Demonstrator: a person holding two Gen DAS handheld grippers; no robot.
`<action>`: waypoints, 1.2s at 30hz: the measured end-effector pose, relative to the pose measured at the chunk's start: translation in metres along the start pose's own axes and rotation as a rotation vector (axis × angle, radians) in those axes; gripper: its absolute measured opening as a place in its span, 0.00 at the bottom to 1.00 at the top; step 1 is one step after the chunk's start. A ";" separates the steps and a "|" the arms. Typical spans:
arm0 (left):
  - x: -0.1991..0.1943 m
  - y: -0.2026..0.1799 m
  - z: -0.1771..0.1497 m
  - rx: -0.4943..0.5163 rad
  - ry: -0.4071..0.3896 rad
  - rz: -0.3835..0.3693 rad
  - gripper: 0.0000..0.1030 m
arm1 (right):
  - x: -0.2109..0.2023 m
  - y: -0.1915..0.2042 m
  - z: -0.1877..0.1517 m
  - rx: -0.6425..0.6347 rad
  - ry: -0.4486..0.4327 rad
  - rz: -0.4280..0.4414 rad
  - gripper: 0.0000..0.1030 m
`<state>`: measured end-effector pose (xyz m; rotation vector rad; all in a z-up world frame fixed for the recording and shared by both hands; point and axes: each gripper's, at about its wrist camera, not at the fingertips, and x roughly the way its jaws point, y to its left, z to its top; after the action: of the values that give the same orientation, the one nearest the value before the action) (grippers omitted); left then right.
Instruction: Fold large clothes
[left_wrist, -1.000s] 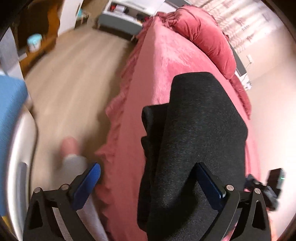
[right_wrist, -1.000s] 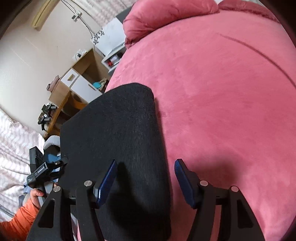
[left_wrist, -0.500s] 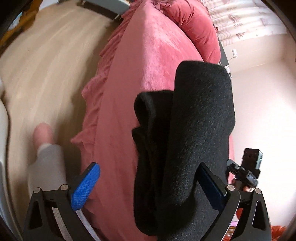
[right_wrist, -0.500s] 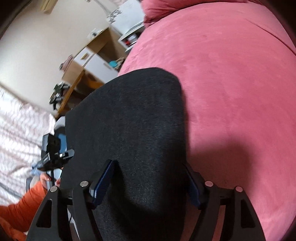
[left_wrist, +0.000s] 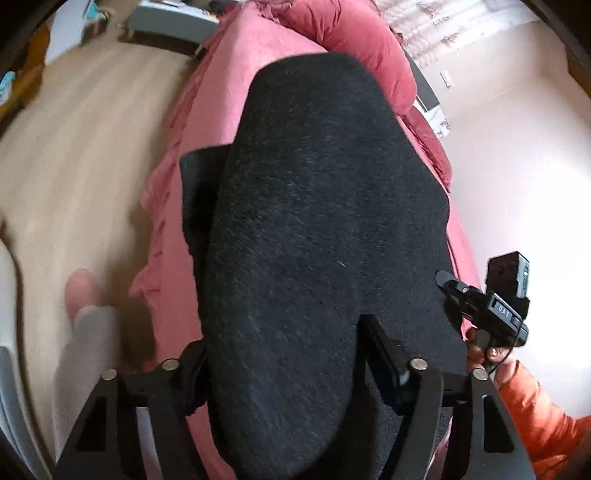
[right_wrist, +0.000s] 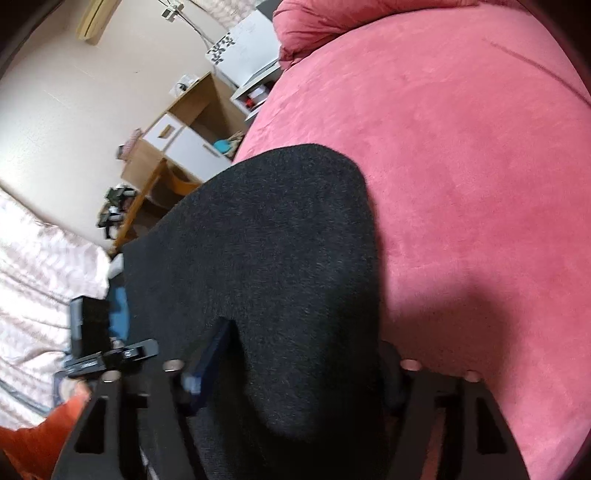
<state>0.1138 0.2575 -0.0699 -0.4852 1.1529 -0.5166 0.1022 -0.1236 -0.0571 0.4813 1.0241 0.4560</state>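
Observation:
A thick folded black garment (left_wrist: 317, 229) lies on the pink bed (left_wrist: 229, 96) near its edge, with a layer sticking out on its left side. My left gripper (left_wrist: 291, 365) is shut on the garment's near end, the cloth bulging between the fingers. In the right wrist view the same black garment (right_wrist: 266, 243) fills the lower middle, and my right gripper (right_wrist: 295, 373) is shut on its near end. The right gripper also shows in the left wrist view (left_wrist: 491, 299), beside the garment's right edge.
The bed's ruffled edge drops to a wooden floor (left_wrist: 74, 155) at left, where a foot in a pink slipper (left_wrist: 83, 291) stands. Pink pillows (left_wrist: 354, 40) lie at the bed's head. A wooden desk with white drawers (right_wrist: 177, 147) stands against the wall.
Both grippers have closed from wide open onto the near end of the black garment. The garment now bulges up between the fingers and fills more of both views.

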 end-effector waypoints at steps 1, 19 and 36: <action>-0.003 -0.005 -0.001 0.015 -0.013 0.022 0.64 | -0.001 0.003 -0.001 0.000 -0.010 -0.007 0.50; -0.032 -0.104 -0.034 0.283 -0.216 0.348 0.45 | -0.057 0.054 -0.030 -0.034 -0.179 0.096 0.27; 0.023 -0.218 -0.054 0.483 -0.174 0.277 0.44 | -0.146 0.009 -0.057 0.023 -0.310 0.014 0.27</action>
<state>0.0413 0.0670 0.0277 0.0482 0.8708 -0.4802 -0.0143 -0.1897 0.0245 0.5610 0.7283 0.3683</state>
